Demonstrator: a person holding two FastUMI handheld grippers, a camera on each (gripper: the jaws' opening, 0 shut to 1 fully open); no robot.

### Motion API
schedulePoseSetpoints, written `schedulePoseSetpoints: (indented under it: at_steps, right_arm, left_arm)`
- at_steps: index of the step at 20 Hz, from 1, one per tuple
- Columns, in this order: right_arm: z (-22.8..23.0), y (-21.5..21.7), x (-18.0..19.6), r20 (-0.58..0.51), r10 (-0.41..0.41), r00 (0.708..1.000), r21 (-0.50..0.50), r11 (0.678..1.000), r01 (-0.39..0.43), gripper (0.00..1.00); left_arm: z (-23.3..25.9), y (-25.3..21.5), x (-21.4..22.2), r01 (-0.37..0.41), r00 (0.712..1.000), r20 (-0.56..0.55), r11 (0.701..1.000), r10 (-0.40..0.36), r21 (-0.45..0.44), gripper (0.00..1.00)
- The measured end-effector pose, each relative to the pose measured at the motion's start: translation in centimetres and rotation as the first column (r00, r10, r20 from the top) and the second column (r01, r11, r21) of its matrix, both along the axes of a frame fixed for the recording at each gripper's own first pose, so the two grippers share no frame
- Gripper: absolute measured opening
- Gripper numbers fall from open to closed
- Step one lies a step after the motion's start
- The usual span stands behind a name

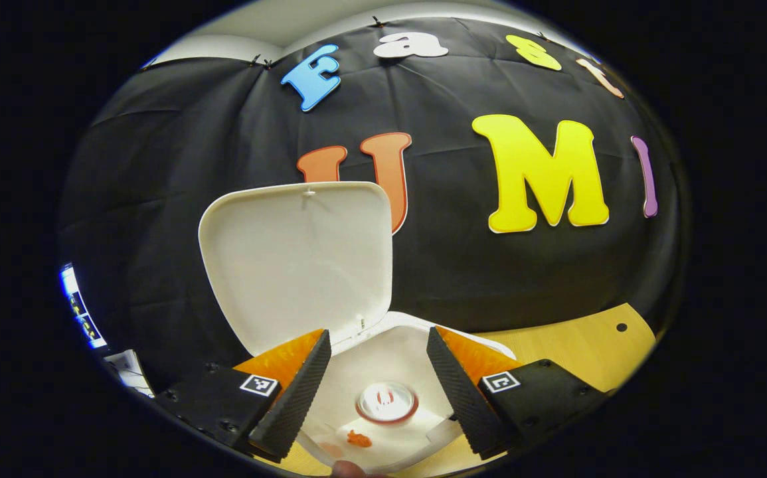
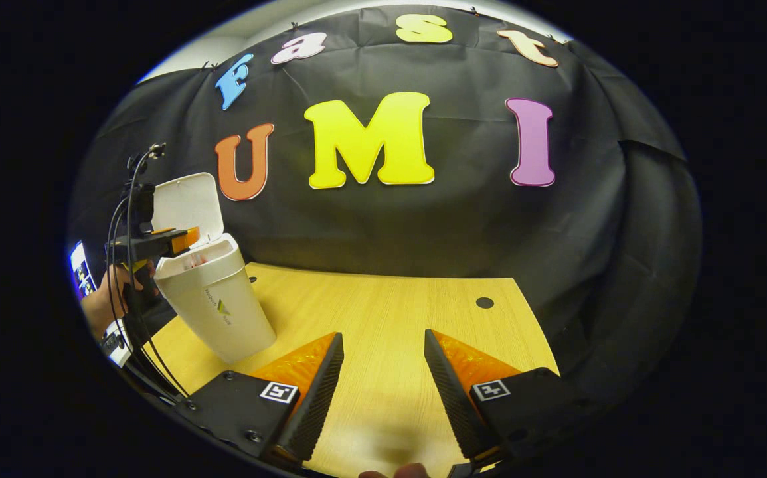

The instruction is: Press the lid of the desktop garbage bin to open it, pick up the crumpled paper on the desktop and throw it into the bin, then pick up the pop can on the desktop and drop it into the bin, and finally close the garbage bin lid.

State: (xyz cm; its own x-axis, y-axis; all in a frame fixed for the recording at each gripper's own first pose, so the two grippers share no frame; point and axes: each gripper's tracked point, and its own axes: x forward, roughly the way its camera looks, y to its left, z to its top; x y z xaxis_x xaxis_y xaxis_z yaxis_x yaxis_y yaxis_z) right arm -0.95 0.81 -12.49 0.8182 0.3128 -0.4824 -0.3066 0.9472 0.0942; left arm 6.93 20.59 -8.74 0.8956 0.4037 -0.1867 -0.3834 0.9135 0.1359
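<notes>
- L gripper [image 1: 376,392] hangs over the open bin [image 1: 356,345], fingers spread wide, nothing between them
- Lid [image 1: 297,259] stands up at the bin's far side, inner face toward the camera
- Can [image 1: 386,401] lies inside the bin, seen top-on between the two fingers, well below them
- Small orange bit [image 1: 358,438] on the bin's floor just near-left of the can; can't tell what it is
- Paper: can't make it out in the bin for sure
- Table [image 1: 582,345] shows right of the bin, with a dark hole [image 1: 621,327] in it
- R gripper view: R gripper [image 2: 383,378] low over the table's near part, fingers wide apart, holding nothing
- Same view: bin [image 2: 214,299] at far left of the table [image 2: 383,312], tilted a bit, lid [image 2: 187,199] up
- L gripper [image 2: 184,240] seen there at the bin's mouth, on its left rim side, held by a hand [image 2: 111,295] w/ cables trailing down
- Dark hole [image 2: 484,303] in the table, far right of the R gripper, well apart from the bin
- Lit screen [image 2: 83,269] at far left edge, behind the hand
</notes>
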Motion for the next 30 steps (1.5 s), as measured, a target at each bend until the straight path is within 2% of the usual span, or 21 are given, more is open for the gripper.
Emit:
schedulePoseSetpoints:
  at_steps: [7, 11, 17, 20, 22, 26, 30]
  right_arm:
    - [-0.2, 0.4, -0.1, -0.015, 0.018, 1.000, 0.000, 1.000, -0.018, 0.80]
    - [0.8, 0.1, 0.5, -0.005, 0.022, 1.000, 0.009, 1.000, -0.022, 0.80]
    - [2.9, 0.2, 2.6, 0.019, 0.043, 0.999, 0.040, 0.998, -0.043, 0.80]
    - [4.0, 0.4, 3.7, 0.046, 0.051, 0.998, 0.044, 0.998, -0.053, 0.80]
    - [4.6, 0.6, 4.2, 0.060, 0.062, 0.996, 0.038, 0.997, -0.065, 0.80]
    - [5.4, 0.2, 4.8, 0.080, 0.057, 0.995, 0.032, 0.998, -0.060, 0.80]
    - [5.3, -1.0, 5.3, 0.072, 0.009, 0.997, 0.038, 0.999, -0.012, 0.80]
  left_arm:
    - [5.9, -1.8, -1.0, -0.091, 0.986, 0.140, 0.996, 0.091, -0.006, 0.97]
    - [11.2, -1.5, -0.5, -0.170, 0.959, 0.235, 0.985, 0.160, 0.021, 0.97]
    - [16.3, 1.6, 0.2, -0.305, 0.906, 0.290, 0.950, 0.309, -0.057, 0.97]
    - [18.3, 4.3, 0.8, -0.405, 0.869, 0.296, 0.914, 0.396, -0.031, 0.96]
    - [18.7, 5.3, 1.7, -0.441, 0.859, 0.279, 0.897, 0.429, -0.020, 0.96]
    - [17.4, 8.1, 3.7, -0.488, 0.847, 0.218, 0.872, 0.486, -0.048, 0.95]
    - [16.5, 9.7, 5.3, -0.514, 0.833, 0.194, 0.855, 0.518, -0.072, 0.95]
